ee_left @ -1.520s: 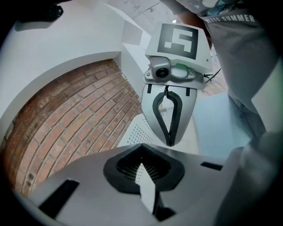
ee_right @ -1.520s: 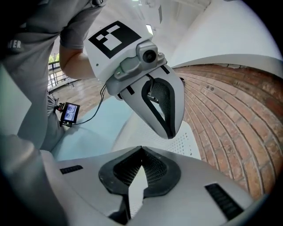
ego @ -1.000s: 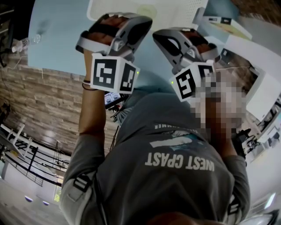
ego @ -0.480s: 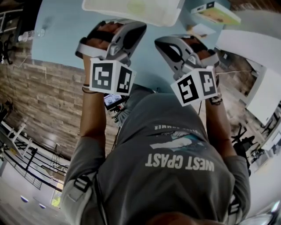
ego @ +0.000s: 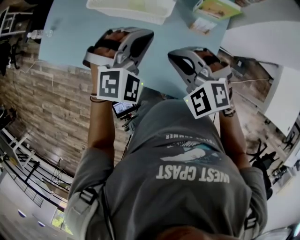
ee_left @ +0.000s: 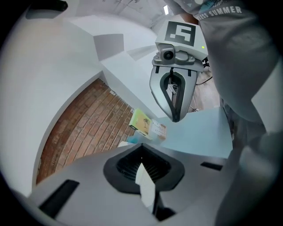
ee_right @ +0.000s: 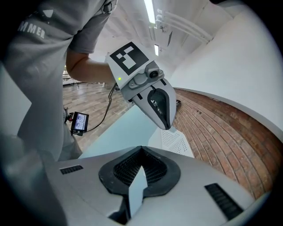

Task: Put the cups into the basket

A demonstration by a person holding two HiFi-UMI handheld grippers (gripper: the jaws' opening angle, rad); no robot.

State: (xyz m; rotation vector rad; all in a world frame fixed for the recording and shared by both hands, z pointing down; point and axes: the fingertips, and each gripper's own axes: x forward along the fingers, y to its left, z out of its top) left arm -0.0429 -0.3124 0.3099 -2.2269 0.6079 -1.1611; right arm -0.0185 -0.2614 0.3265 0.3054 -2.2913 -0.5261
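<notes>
No cup shows in any view. The white perforated basket (ego: 131, 10) sits on the light blue table (ego: 75, 33) at the top edge of the head view, and its corner (ee_right: 177, 141) appears beyond my right jaws. My left gripper (ego: 139, 38) and right gripper (ego: 182, 57) are held side by side above the table's near part, short of the basket. Both are shut with nothing between the jaws. In the left gripper view my own jaws (ee_left: 142, 154) meet, with the right gripper (ee_left: 174, 95) hanging ahead. The right gripper view shows the left gripper (ee_right: 157, 106) likewise.
A green and yellow box (ego: 215, 8) and a small card (ego: 202, 26) lie at the table's far right; the box (ee_left: 142, 121) also shows in the left gripper view. A water bottle (ego: 40, 33) lies at the table's left edge. A small monitor (ego: 124, 108) stands on the brick-pattern floor.
The basket and box have slid toward the top edge of the head view. Both grippers sit slightly lower in it, the right one most. Their jaws stay shut.
</notes>
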